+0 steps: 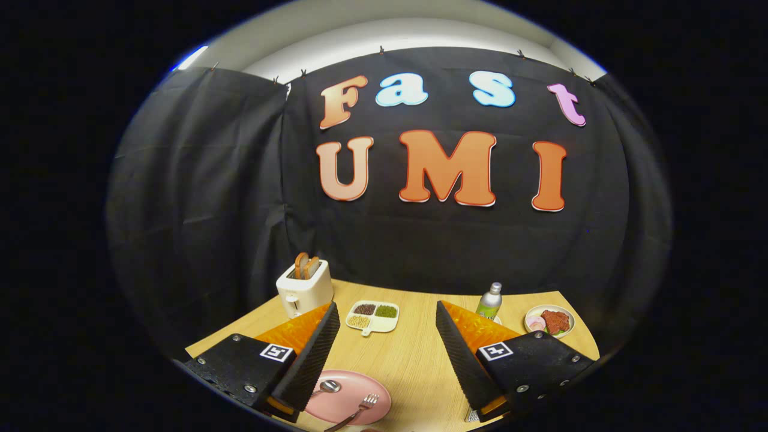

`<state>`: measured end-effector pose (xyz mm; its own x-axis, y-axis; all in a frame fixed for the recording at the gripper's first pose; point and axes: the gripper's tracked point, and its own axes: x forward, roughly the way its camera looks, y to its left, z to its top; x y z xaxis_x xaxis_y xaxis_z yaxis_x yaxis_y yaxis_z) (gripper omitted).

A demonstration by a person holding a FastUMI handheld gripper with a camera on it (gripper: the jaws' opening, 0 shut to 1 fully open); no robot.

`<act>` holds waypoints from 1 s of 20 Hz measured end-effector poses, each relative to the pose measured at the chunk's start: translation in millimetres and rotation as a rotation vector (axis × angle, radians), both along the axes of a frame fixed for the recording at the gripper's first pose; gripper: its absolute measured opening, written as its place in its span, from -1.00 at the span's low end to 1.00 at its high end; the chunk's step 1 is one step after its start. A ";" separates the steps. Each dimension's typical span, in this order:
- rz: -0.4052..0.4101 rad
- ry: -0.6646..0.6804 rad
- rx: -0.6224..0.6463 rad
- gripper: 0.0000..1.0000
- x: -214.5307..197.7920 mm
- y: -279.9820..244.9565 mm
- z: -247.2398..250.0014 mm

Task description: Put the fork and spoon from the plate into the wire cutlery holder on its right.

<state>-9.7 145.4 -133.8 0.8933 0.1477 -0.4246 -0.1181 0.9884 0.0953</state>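
A pink plate [342, 384] lies on the wooden table low between my fingers, close to the left one. On it rest a metal spoon [328, 387], partly hidden by the left finger, and a metal fork [360, 407] with its tines pointing away from me. A small corner of the wire cutlery holder [472, 415] peeks out under the right finger. My gripper [387, 315] is open, held above the table, nothing between its fingers.
Beyond the fingers stand a white toaster [304, 288] with bread slices, a white divided dish of beans [373, 315], a silver bottle [489, 302] and a small plate of meat [549, 321] at the right. The black cloth wall closes off the table's far side.
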 end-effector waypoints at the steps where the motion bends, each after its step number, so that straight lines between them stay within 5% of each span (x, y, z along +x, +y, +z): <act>1: 0.007 0.045 -0.013 0.93 -5.5 5.7 -14.6; 11: 0.066 0.491 -0.009 0.84 -78.5 58.7 -152.7; 20: 0.029 0.796 -0.006 0.35 -132.4 77.5 -235.0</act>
<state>-142.1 222.9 -368.8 0.3172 0.1618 -0.9345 -0.0429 0.9868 0.1563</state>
